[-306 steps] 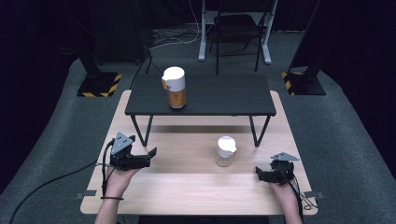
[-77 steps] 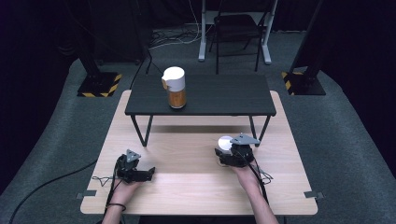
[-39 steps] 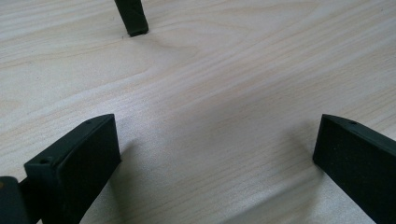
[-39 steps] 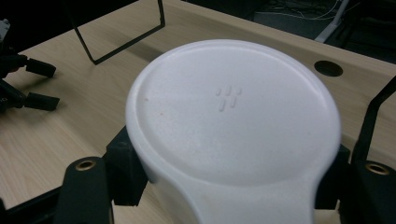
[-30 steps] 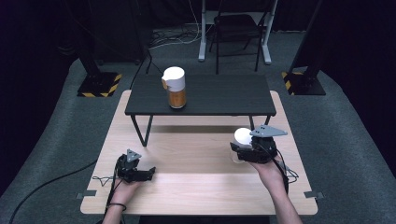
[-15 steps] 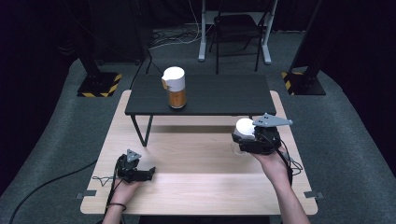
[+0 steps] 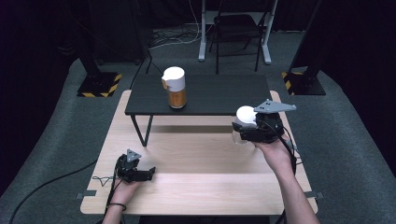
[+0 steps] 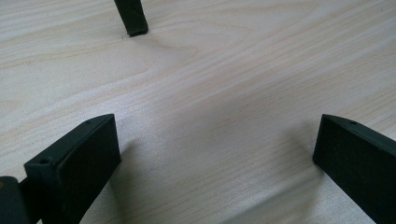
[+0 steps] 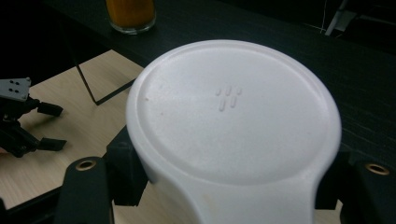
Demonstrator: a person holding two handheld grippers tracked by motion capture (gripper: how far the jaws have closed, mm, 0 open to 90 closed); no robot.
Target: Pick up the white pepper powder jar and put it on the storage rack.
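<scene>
The right gripper [image 7: 243, 133] pinches a clear, white-lidded cup [image 7: 244, 122] by its smooth body, aloft at the bench's [image 7: 196, 186] three o'clock; probably light, slippery. Left gripper [image 7: 148, 173] jaws spread.

Pale wood, matt black and smooth white plastic

The desk [image 7: 196, 186] is light wood with a fine, satin grain. The raised shelf [image 7: 219, 91] looks matt black. The held jar's lid [image 9: 231, 121] is smooth white plastic with a faint sheen; the other jar [image 7: 175, 87] has clear, glossy walls. The left tool [image 8: 215, 154] has matt black pads.
</scene>
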